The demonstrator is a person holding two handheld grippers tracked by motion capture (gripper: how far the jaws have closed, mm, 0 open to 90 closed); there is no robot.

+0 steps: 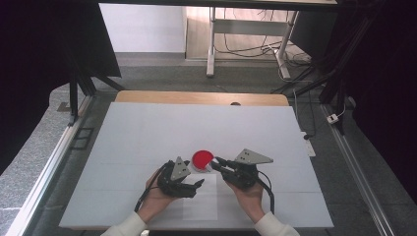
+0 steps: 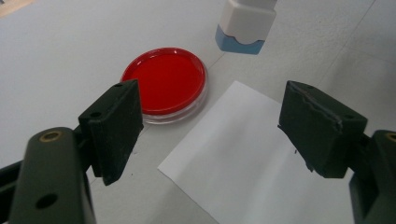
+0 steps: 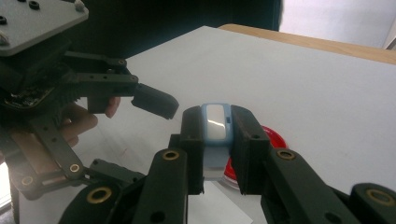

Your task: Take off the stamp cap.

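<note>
Stamp point(image 3: 215, 126): clamped in right gripper point(image 3: 217, 154), raised beside red ink pad point(image 2: 164, 80). Left gripper point(image 2: 210, 126): jaws spread, empty, over white paper sheet point(image 2: 252, 154). Paper unmarked; inking and stamping apparently outstanding.

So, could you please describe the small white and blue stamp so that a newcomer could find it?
On the white table, find the round red ink pad. Beside it, the right gripper clamps the white and blue stamp, the only thing held.
</note>
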